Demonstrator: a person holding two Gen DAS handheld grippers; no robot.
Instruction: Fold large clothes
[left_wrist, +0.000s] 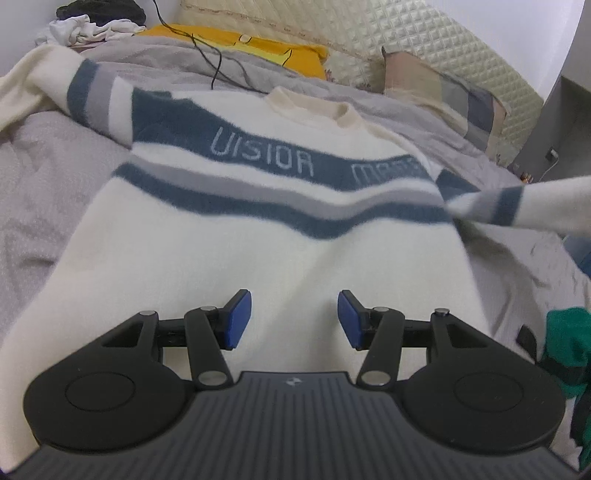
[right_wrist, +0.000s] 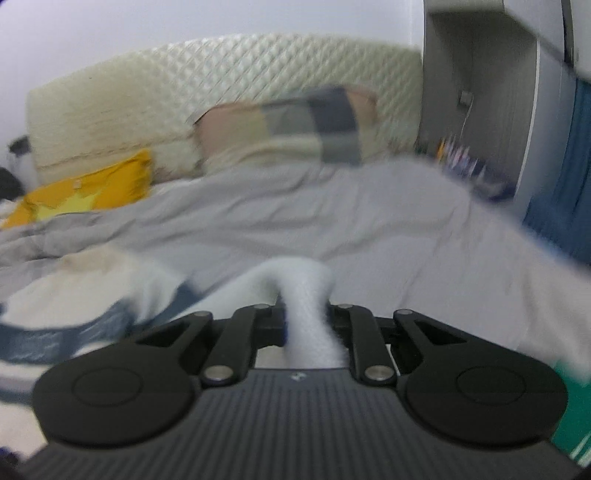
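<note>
Sweater flat on the bed, one sleeve up in my right gripper.

Left view: my left gripper (left_wrist: 294, 319) hangs wide over the sweater (left_wrist: 236, 236), hem hidden. Right view, blurry: right gripper (right_wrist: 308, 325) pinches the white sleeve (right_wrist: 306, 295); pads covered.

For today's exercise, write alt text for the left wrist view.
An open black gripper with blue pads hovers over a cream knitted sweater with blue and grey stripes spread on a grey-covered bed. Its right sleeve is lifted off the bed.
</note>
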